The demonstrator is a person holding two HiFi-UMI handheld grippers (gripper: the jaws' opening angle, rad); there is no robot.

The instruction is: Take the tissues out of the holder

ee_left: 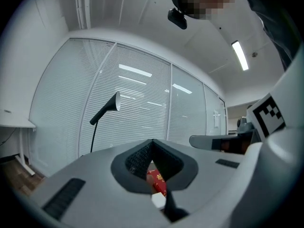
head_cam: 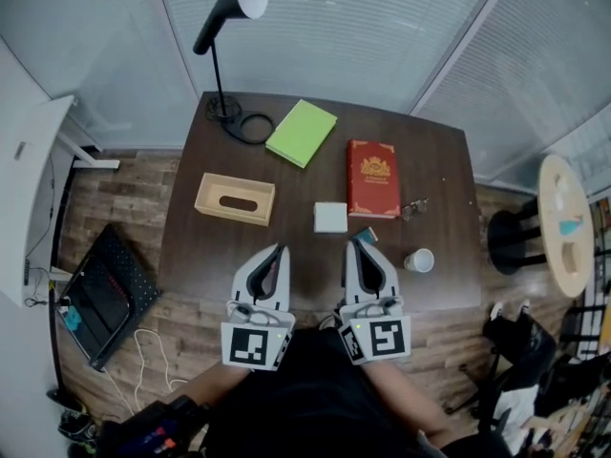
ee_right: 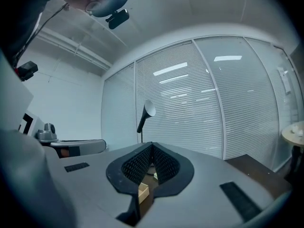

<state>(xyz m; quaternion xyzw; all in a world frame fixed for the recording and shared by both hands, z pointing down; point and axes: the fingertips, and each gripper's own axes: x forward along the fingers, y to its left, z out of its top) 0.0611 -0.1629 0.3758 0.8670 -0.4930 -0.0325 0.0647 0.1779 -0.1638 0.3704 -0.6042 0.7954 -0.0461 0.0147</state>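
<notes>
My left gripper and right gripper: jaws together, empty. Pale wooden box-shaped tissue holder, oval slot on top, lies well left of the red hardcover book; flat white square tissue stack just beside it. Book's gold crest lettering unreadable.

The light wooden holder lies flat, well left of the red book. The white tissues lie just beside that book.

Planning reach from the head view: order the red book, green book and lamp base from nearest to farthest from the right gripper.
1. Red book, just ahead of the right gripper.
2. Green book, farther back, leftward.
3. Lamp base, far left corner.
</notes>
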